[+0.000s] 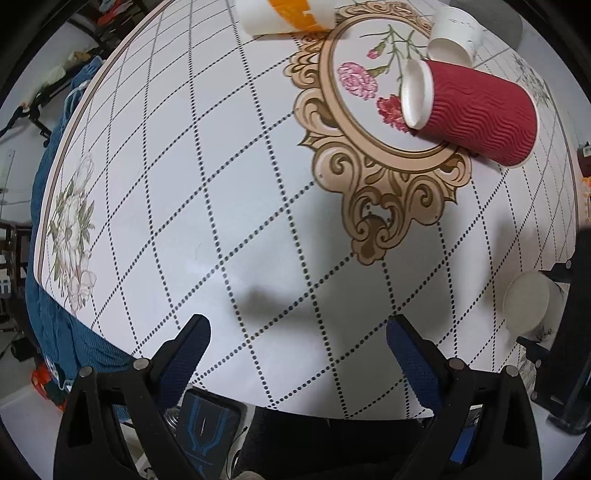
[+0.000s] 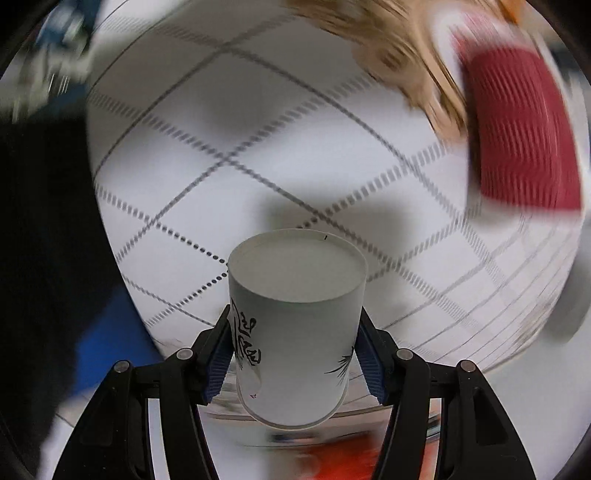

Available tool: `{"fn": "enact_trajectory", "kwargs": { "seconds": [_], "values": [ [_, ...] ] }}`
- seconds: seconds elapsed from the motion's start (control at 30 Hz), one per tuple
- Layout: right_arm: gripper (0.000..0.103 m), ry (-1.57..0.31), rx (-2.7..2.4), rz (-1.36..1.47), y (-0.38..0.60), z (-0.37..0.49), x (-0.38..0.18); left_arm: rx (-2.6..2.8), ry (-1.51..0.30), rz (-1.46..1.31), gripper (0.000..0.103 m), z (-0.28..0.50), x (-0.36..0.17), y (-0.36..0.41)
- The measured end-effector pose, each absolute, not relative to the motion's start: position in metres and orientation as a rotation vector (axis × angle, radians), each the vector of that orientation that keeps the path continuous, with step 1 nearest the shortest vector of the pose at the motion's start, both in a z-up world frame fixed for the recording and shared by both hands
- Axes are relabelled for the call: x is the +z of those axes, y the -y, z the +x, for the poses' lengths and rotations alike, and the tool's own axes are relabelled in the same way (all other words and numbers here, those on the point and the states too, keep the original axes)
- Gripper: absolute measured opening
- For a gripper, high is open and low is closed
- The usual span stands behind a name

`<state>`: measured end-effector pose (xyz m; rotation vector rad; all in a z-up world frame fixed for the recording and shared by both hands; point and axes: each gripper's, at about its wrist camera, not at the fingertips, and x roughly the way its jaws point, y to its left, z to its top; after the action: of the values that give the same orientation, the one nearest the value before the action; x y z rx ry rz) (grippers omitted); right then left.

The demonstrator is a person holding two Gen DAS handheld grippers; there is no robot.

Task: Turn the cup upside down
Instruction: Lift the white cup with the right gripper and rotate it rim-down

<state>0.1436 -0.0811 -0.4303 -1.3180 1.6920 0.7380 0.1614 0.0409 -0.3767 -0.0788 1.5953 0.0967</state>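
My right gripper (image 2: 295,354) is shut on a white paper cup with black ink drawings (image 2: 295,325), held above the table with its flat bottom facing away from me; the background is motion-blurred. The same cup (image 1: 528,306) shows at the right edge of the left wrist view, between the right gripper's fingers. My left gripper (image 1: 299,343) is open and empty above the near part of the table. A red ribbed cup (image 1: 476,110) lies on its side; it also shows blurred in the right wrist view (image 2: 524,133).
A white cup (image 1: 456,35) lies on its side behind the red one. A white and orange cup (image 1: 288,14) lies at the far edge. The tablecloth (image 1: 221,184) has a dotted grid and an ornate flower medallion (image 1: 369,122). A blue cloth (image 1: 51,302) hangs at the left edge.
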Motion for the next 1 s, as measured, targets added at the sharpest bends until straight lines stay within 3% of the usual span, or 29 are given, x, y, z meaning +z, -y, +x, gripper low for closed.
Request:
{"fn": "enact_trajectory", "kwargs": {
  "seconds": [0.33, 0.8, 0.9, 0.93, 1.0],
  "values": [
    [0.063, -1.974, 0.562, -0.869, 0.115, 0.175, -0.444, 0.062, -1.597, -0.05, 0.098, 0.171, -0.373, -0.016],
    [0.064, -2.122, 0.396, -0.402, 0.143, 0.216, -0.456, 0.042, -1.602, -0.036, 0.098, 0.165, -0.374, -0.001],
    [0.071, -2.143, 0.345, -0.339, 0.161, 0.221, -0.457, 0.04, -1.601, -0.031, 0.098, 0.167, -0.374, 0.0],
    [0.083, -2.135, 0.34, -0.323, 0.164, 0.225, -0.455, 0.039, -1.599, -0.031, 0.098, 0.166, -0.374, 0.001],
    [0.088, -2.106, 0.348, -0.321, 0.167, 0.234, -0.45, 0.036, -1.598, -0.029, 0.098, 0.167, -0.375, 0.0]
  ]
}}
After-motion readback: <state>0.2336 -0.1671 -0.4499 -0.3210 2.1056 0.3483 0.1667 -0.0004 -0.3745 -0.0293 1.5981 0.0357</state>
